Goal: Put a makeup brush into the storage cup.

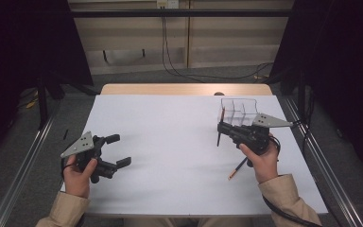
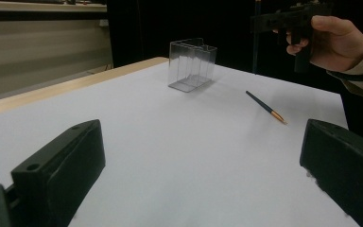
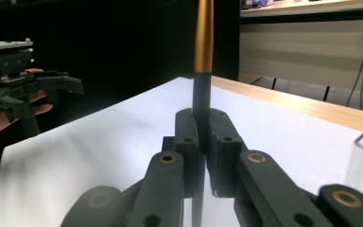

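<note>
The right gripper view shows the right tongs (image 3: 202, 142) clamped on an upright pencil (image 3: 203, 42). The high view adds a second pencil (image 1: 237, 169) near the counter's (image 1: 170, 156) right edge (left tongs (image 1: 118, 150) gaping, empty).

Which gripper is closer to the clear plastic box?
Right. The right gripper, shut on a pencil, hangs just in front of the clear box; the left gripper waits across the table.

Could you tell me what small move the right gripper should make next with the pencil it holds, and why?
Probably carry it on over the clear box and lower it in: the right gripper is clamped on a pencil held upright beside the box, while a second pencil lies on the table.
</note>
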### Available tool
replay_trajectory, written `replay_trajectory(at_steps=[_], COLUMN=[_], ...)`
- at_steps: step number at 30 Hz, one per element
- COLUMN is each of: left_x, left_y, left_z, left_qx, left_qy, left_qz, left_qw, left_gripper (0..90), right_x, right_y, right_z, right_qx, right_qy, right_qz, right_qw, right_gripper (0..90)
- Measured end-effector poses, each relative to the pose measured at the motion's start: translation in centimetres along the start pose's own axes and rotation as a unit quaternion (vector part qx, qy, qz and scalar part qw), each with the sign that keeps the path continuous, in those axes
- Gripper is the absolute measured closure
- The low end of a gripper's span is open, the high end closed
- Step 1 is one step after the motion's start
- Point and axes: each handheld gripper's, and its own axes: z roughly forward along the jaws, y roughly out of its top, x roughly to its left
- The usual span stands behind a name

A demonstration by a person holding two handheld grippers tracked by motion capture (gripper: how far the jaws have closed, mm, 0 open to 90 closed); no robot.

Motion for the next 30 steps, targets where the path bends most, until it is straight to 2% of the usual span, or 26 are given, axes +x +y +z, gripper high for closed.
replay_trajectory(at_steps=[12,30], left_x=[0.0,0.0], left_y=[0.0,-0.1], left_z=[0.1,0.3], left_qx=[-0.001,-0.001], left_qy=[-0.001,-0.005], left_qz=[-0.001,-0.002], left_qw=[1.0,1.0], left_gripper=[0.9,0.9], right_x=[-1.5,-3.8], right_y=[0.7,3.2], right_z=[-0.3,-1.2], right_qx=[0.004,-0.003], right_qy=[-0.021,-0.055], right_qz=[0.0,-0.009], right_qw=[0.9998,0.9984], right_gripper=[83.9,83.9])
